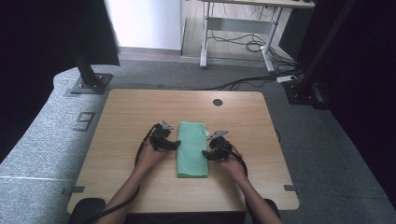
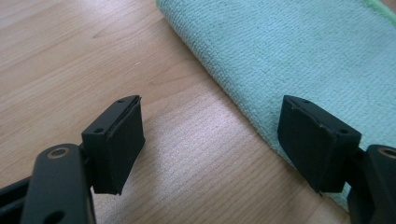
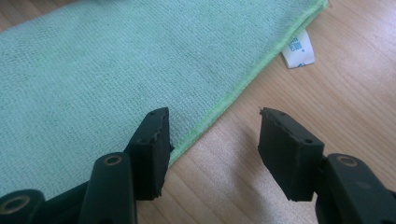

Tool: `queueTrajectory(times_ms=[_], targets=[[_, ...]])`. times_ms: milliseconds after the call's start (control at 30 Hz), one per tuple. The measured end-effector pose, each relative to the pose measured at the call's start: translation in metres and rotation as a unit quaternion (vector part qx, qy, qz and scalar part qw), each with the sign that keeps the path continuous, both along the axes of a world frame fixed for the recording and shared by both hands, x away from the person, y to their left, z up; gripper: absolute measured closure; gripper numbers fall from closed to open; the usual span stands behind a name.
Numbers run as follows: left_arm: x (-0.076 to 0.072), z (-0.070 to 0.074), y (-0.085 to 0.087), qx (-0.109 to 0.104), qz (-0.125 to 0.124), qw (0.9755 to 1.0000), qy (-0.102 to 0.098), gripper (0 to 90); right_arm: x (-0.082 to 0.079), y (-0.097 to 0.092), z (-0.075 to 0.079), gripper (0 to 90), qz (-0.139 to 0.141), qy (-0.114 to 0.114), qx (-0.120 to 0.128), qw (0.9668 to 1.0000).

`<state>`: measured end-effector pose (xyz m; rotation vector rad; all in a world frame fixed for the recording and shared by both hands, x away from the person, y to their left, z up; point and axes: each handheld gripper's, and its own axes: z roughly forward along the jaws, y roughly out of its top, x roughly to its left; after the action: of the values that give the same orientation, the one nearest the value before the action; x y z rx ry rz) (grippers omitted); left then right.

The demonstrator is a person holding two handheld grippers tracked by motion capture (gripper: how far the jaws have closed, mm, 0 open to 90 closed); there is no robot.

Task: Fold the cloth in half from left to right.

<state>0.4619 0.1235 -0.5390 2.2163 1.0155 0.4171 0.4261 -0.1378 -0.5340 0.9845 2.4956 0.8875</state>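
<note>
— Folded mint-green microfibre cloth (image 1: 192,149): where is it found?
— It is laid flat near the middle of the light wooden tabletop (image 1: 126,116), as a long narrow rectangle running away from the person. A small white care label (image 3: 299,49) is seen protruding from under its edge at one corner.

— How is the left gripper (image 1: 172,144) placed?
— It is held at the cloth's left long edge. In the left gripper view its jaws are spread wide; bare wood lies between them, and one pad (image 2: 317,140) is seen over the cloth's border. Nothing is gripped.

— And the right gripper (image 1: 208,154)?
— It is set at the right long edge. Its jaws are parted, with nothing clamped. One pad (image 3: 152,149) is seen over the stitched hem, the other over bare wood.
</note>
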Motion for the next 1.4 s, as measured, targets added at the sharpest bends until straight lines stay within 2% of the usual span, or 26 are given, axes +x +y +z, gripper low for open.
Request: queueTrajectory(times_ms=[100,167,300,333,367,433,500,567,633,700,833,967,1167,1200,1400], targets=[[0.002,0.005,-0.002,-0.002,-0.002,1.0,-0.006,21.7,0.001,0.001,0.003,40.1,-0.004,0.0,0.002,1.0],[0.011,0.01,-0.004,-0.009,0.002,0.9999,-0.006,21.8,-0.001,0.007,0.007,37.6,0.002,0.007,0.024,0.9997],[0.026,0.012,-0.009,-0.003,0.005,0.9999,-0.012,21.4,-0.006,0.03,0.01,33.4,0.034,0.01,0.039,0.9986],[0.026,0.012,-0.009,-0.003,0.005,0.9999,-0.012,21.4,-0.006,0.03,0.01,33.4,0.034,0.01,0.039,0.9986],[0.032,0.012,-0.011,-0.001,0.008,0.9999,-0.015,21.4,-0.008,0.045,0.01,28.8,0.047,0.01,0.045,0.9978],[0.038,0.011,-0.011,0.008,0.011,0.9997,-0.022,20.7,-0.008,0.058,0.009,23.5,0.055,0.015,0.047,0.9973],[0.042,0.01,-0.01,0.007,0.018,0.9995,-0.023,20.6,-0.007,0.07,0.006,20.8,0.054,0.013,0.043,0.9975],[0.047,0.008,-0.008,-0.001,0.02,0.9996,-0.019,20.6,-0.006,0.078,0.004,18.7,0.053,0.01,0.044,0.9976],[0.049,0.005,-0.008,0.006,0.023,0.9996,-0.017,20.7,-0.005,0.084,0.0,17.8,0.05,0.01,0.034,0.9981],[0.052,0.002,-0.007,0.019,0.027,0.9993,-0.016,20.6,-0.004,0.087,-0.005,16.5,0.05,0.011,0.022,0.9985],[0.057,-0.002,-0.006,0.021,0.044,0.9985,-0.023,20.1,-0.008,0.086,-0.009,16.5,0.045,0.003,0.028,0.9986],[0.062,-0.002,-0.009,0.027,0.053,0.9979,-0.025,19.9,-0.015,0.086,-0.008,16.7,0.055,0.001,0.026,0.9981],[0.068,-0.003,-0.009,0.022,0.057,0.9979,-0.02,19.6,-0.028,0.087,-0.008,16.9,0.069,0.003,0.025,0.9973],[0.069,-0.003,-0.008,0.022,0.056,0.998,-0.018,19.6,-0.035,0.088,-0.008,16.9,0.078,0.005,0.024,0.9966],[0.075,-0.004,-0.006,0.013,0.064,0.9978,-0.015,17.9,-0.055,0.087,-0.008,17.2,0.092,0.005,0.025,0.9954]])
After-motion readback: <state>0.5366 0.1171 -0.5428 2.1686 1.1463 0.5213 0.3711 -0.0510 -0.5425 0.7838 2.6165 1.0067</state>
